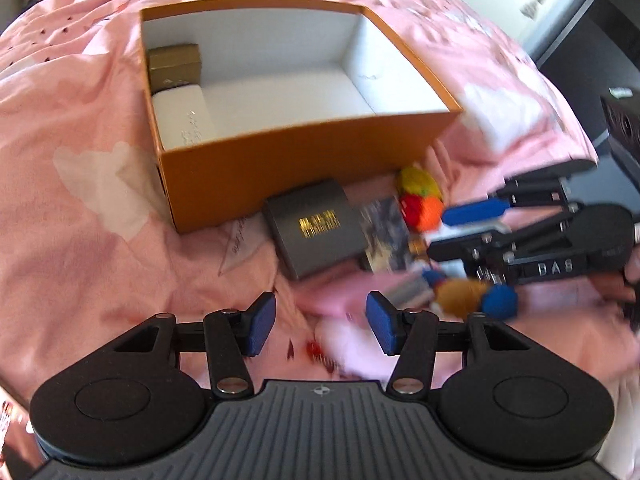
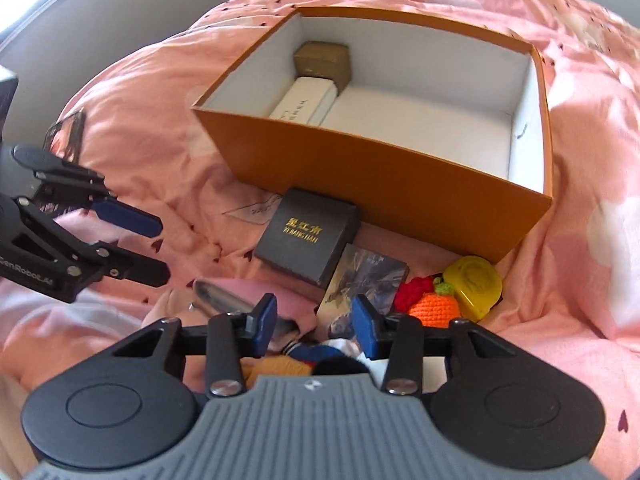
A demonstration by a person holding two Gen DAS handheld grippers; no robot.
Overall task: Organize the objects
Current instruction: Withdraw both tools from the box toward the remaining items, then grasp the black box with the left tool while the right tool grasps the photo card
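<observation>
An open orange box [image 1: 304, 168] [image 2: 400, 184] stands on the pink bedding, with a gold box [image 2: 324, 62] and a white box [image 2: 304, 104] against one wall inside. In front of it lie a black box with gold lettering [image 1: 316, 228] [image 2: 308, 236], a picture card [image 2: 360, 280], and knitted fruit in red [image 2: 414, 290], orange [image 2: 434, 308] and yellow [image 2: 476, 284]. My right gripper [image 2: 315, 326] [image 1: 444, 232] is open over a small stuffed doll [image 2: 320, 354] [image 1: 468, 296], its pads not pressing on it. My left gripper [image 1: 322, 320] [image 2: 162, 249] is open above bare bedding.
A silver metallic item [image 2: 224, 300] pokes out of a pink fold beside the doll. A clear printed tag [image 2: 256, 210] lies left of the black box. Dark furniture [image 1: 616, 128] stands past the bed's edge. The box's right part holds nothing.
</observation>
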